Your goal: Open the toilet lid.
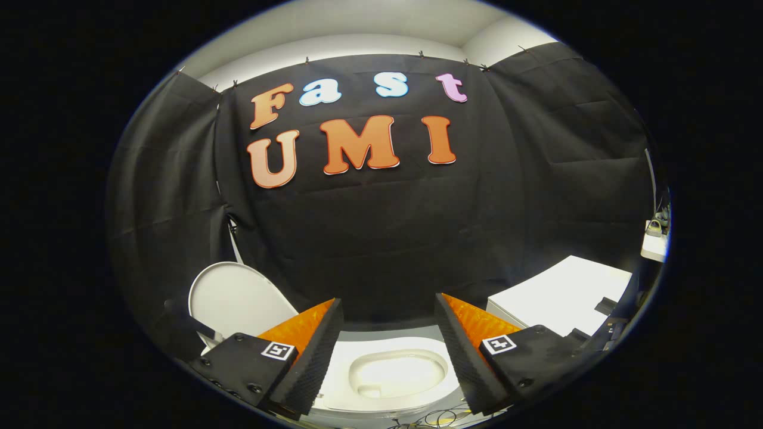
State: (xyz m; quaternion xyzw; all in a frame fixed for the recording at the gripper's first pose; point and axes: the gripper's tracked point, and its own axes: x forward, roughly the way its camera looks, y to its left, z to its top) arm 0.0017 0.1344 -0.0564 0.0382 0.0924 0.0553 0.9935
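Tongs [388, 339] gape wide and empty above the toilet bowl [396, 375], its raised lid [238, 301] beyond their left finger.

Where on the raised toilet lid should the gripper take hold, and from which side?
On the thin curved top rim of the toilet lid, coming from the toilet bowl side: it stands upright with that rim free. The gripper is open, holding nothing.

Toilet lid [235, 298]: plain white, unpatterned. Toilet seat [390, 372] and bowl: white, glossy, bright at centre. White box [560, 301]: flat white top, no markings visible. Booth wall [387, 238]: black cloth, creased. Ceiling [369, 30]: off-white. Gripper [387, 351]: each finger carries a small black-and-white square marker.
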